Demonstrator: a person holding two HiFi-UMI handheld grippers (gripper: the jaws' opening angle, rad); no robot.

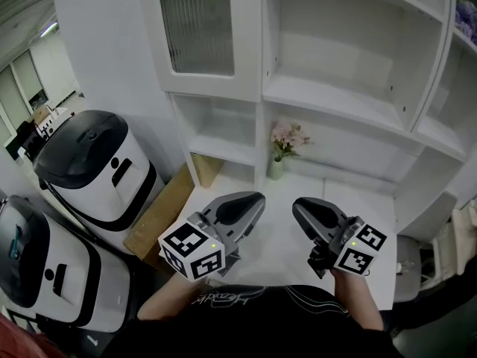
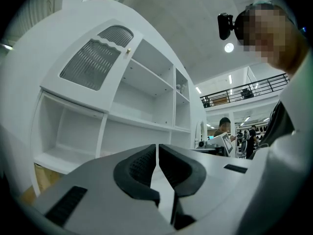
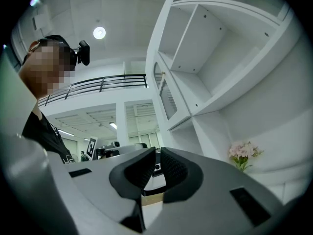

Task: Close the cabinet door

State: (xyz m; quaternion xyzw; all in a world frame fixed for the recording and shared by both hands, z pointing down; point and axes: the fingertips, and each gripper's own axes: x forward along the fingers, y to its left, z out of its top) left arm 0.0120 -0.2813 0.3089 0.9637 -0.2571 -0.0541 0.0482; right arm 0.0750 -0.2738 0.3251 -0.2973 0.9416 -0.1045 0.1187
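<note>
The white cabinet (image 1: 335, 95) fills the top of the head view. Its door (image 1: 200, 28), with a ribbed frosted pane, sits at the upper left and looks flush with the frame. The left gripper view shows the same door (image 2: 95, 58) with a small knob (image 2: 128, 49) at its right edge. My left gripper (image 1: 257, 198) (image 2: 156, 148) hovers low over the white desk, well below the door, its jaws together and empty. Beside it is my right gripper (image 1: 297, 206) (image 3: 157, 153), jaws likewise together with nothing between them. In the right gripper view the door (image 3: 166, 97) appears edge-on.
A small vase of pink flowers (image 1: 282, 151) stands on the white desk (image 1: 291, 248) at the cabinet's foot. Two white and black machines (image 1: 97, 166) (image 1: 37, 267) stand at the left, with a brown board (image 1: 160, 207) leaning beside the desk. Open shelves (image 1: 350, 43) lie right of the door.
</note>
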